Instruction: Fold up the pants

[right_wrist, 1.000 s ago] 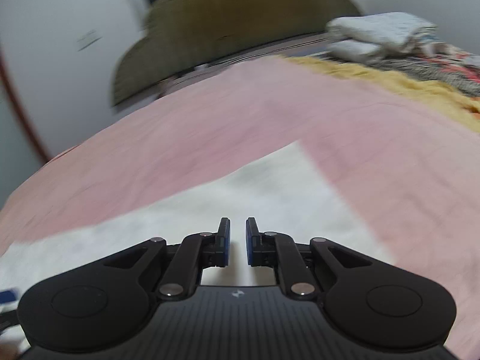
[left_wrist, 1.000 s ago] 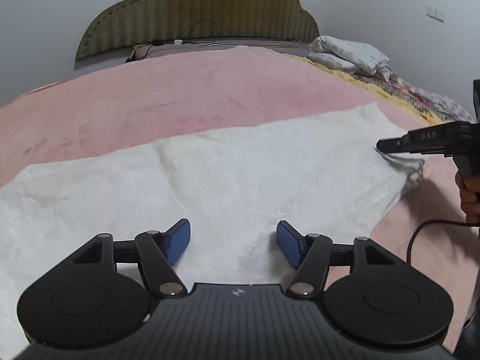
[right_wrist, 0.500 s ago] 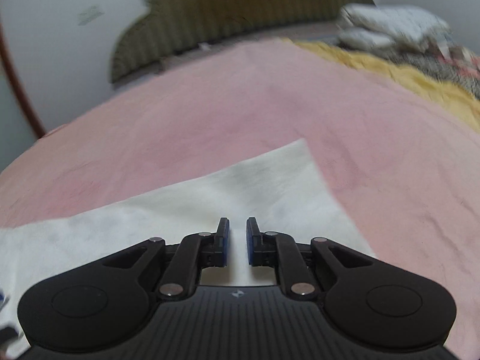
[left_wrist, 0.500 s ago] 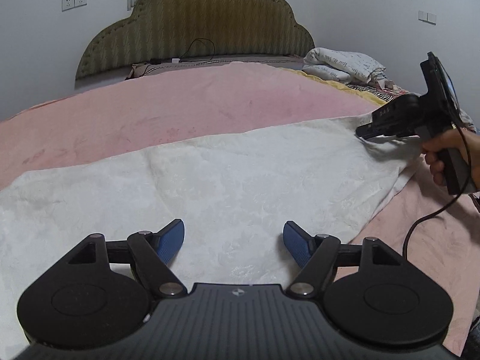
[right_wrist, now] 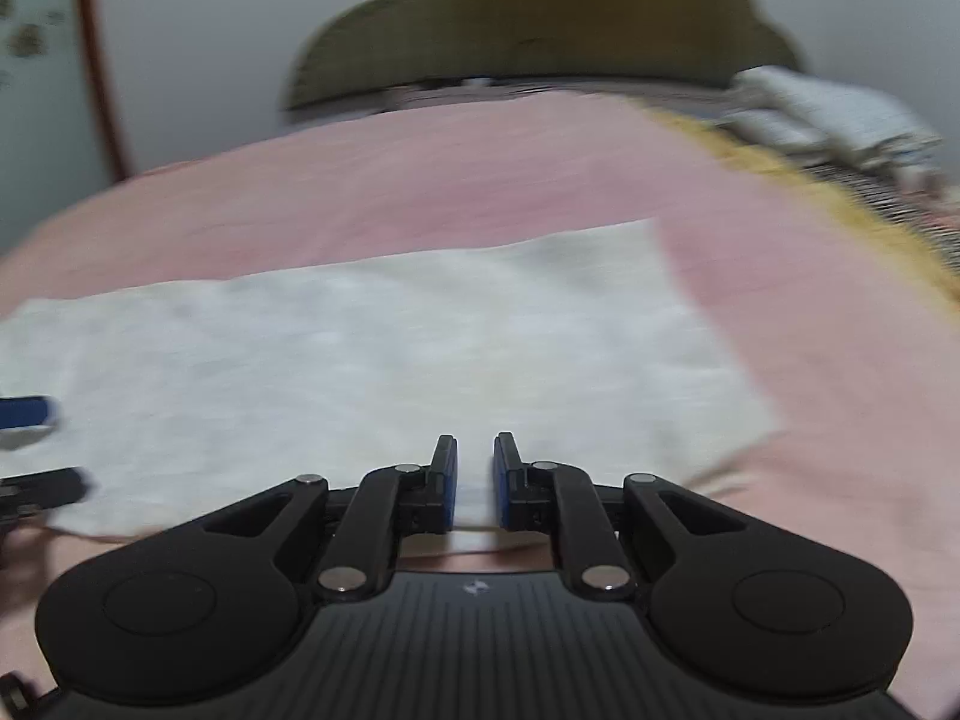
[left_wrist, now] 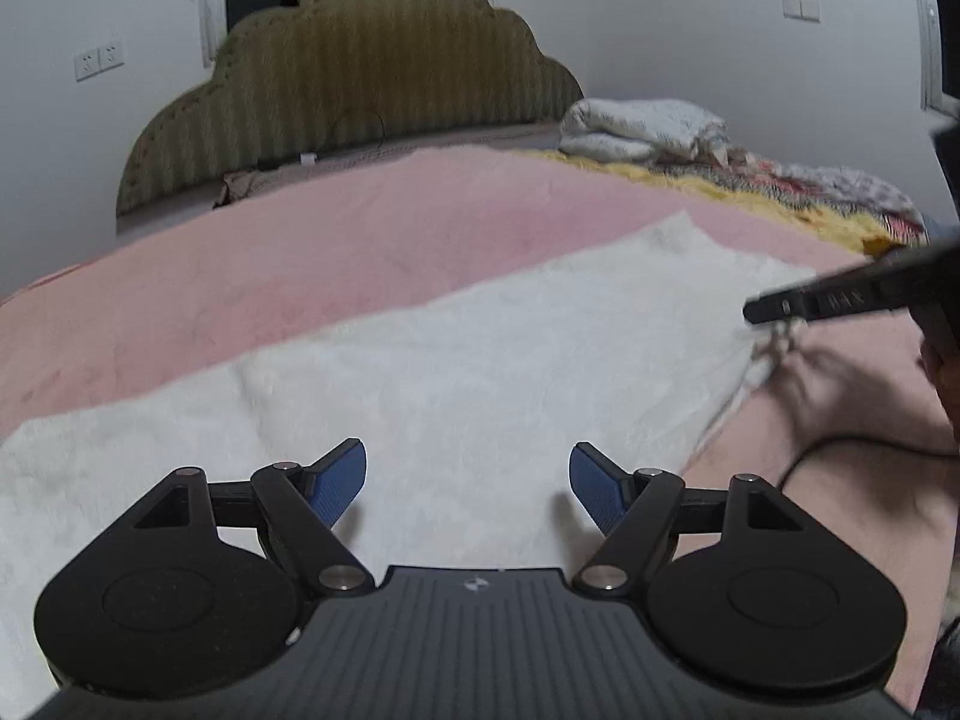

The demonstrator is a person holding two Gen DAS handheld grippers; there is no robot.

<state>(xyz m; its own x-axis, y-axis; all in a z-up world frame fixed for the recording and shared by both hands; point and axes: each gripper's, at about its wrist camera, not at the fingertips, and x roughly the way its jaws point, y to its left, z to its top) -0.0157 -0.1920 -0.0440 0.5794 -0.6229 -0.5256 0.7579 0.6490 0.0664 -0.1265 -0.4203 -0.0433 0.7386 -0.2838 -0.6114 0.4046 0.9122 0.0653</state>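
Pants flat on bed, right end pinched.
White pants [left_wrist: 480,360] lie across the pink bed [left_wrist: 360,240]. My left gripper [left_wrist: 468,480] hovers over them, fingers spread. My right gripper [right_wrist: 475,480] pinches their near edge, nearly closed.

No readable text anywhere.

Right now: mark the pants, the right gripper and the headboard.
white pants [left_wrist: 480,360], left wrist view, middle of the spread cloth.
right gripper [right_wrist: 475,477], right wrist view, midway between its blue-padded fingertips, cloth edge between them.
headboard [left_wrist: 360,72], left wrist view, centre of the olive striped panel.
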